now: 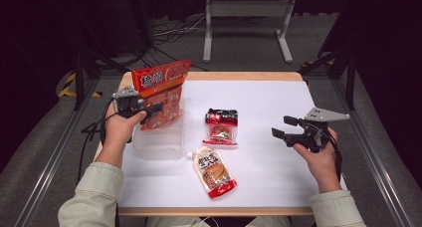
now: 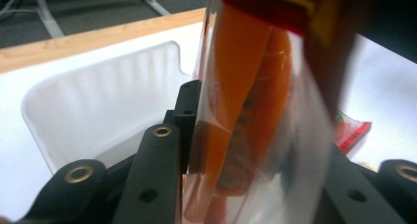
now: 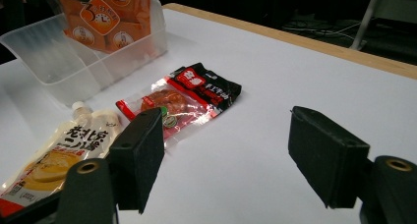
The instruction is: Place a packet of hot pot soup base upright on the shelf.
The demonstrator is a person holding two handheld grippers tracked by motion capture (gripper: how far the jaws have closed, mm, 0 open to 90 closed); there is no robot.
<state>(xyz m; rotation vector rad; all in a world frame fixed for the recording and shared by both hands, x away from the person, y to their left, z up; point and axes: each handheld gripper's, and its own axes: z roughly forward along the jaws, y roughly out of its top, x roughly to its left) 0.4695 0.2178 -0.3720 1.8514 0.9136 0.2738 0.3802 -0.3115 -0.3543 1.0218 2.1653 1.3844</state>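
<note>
My left gripper (image 1: 154, 107) is shut on a tall orange snack bag (image 1: 161, 95) and holds it upright, with the bag's lower end inside a clear plastic bin (image 1: 157, 147). In the left gripper view the orange snack bag (image 2: 246, 111) sits between the black jaws of the left gripper (image 2: 255, 135) and hides most of the right one, with the bin (image 2: 98, 106) behind. My right gripper (image 1: 281, 128) hovers open and empty over the right side of the table. The right gripper (image 3: 226, 155) points toward the bin (image 3: 64, 71) and the orange snack bag (image 3: 105, 17).
A red-and-black snack packet (image 1: 221, 126) (image 3: 187, 98) lies mid-table. A spouted sauce pouch (image 1: 214, 172) (image 3: 64, 150) lies nearer the front edge. The white table (image 1: 268, 97) has a wooden rim. A metal stand and cables sit on the floor beyond it.
</note>
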